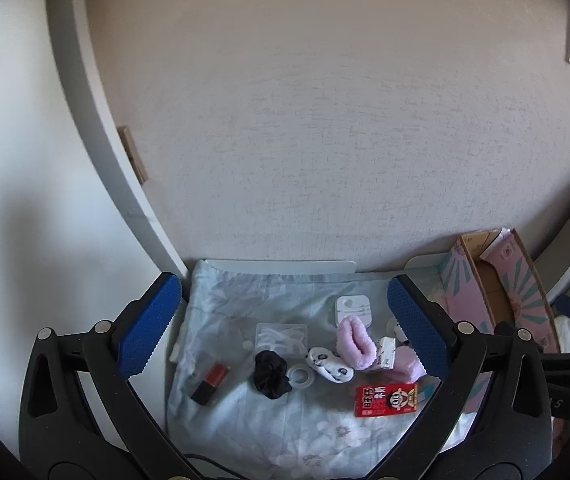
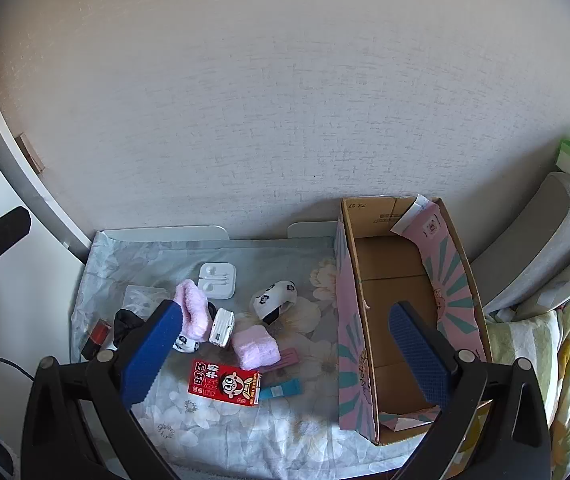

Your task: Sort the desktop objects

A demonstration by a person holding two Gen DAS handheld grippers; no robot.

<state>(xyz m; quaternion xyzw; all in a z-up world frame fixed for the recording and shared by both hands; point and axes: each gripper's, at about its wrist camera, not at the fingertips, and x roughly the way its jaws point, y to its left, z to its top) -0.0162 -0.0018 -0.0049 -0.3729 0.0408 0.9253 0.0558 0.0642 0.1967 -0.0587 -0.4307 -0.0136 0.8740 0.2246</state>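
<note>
1. Red carton (image 2: 225,383): large white Chinese characters "旺仔" on its left end, smaller characters beside them that look like "牛奶", and a cartoon boy's face. The fine print along its edges is too small to read. The same carton (image 1: 387,399) shows the same characters in the left wrist view.
2. Box (image 2: 389,320): printed upside down on the inner back flap, roughly "ZX 07", with a block of small illegible print beside it. A round emblem on its pink flap cannot be read.
3. No other legible text.
</note>
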